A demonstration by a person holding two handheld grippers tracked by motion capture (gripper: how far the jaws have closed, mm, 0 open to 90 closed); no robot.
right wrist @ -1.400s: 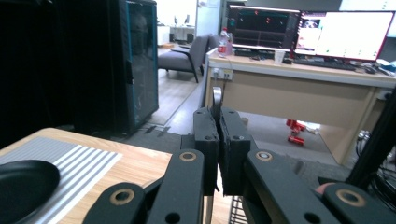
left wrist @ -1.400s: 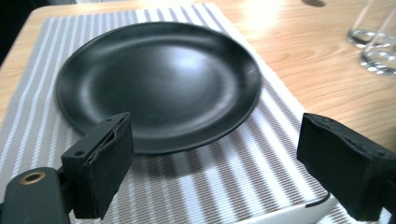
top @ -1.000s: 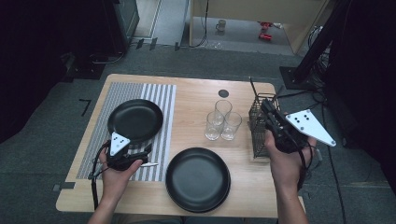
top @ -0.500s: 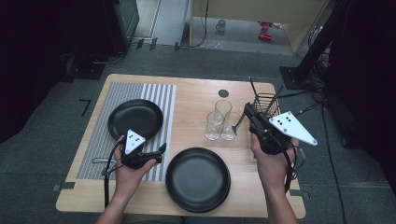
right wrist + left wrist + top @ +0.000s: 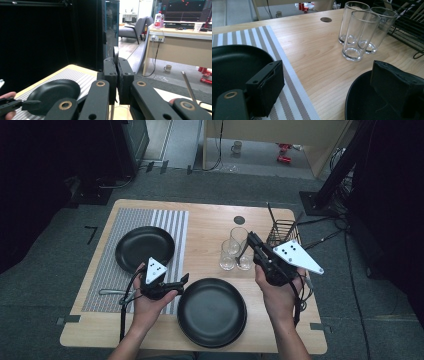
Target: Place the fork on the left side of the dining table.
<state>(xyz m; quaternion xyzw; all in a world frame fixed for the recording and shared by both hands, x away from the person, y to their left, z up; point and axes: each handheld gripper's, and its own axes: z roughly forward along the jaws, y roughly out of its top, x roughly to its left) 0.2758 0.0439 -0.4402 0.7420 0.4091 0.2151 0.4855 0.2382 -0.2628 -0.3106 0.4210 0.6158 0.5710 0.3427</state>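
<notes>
Hands come in from the near table edge. Left gripper lies low between the two black plates, jaws spread wide, gripping nothing. Right gripper is raised beside the glasses, jaws pressed together on a thin dark utensil. Front plate sits between both hands.

An office-like lab: beyond the wooden table stand a desk, grey office chair and trailing floor cables.
</notes>
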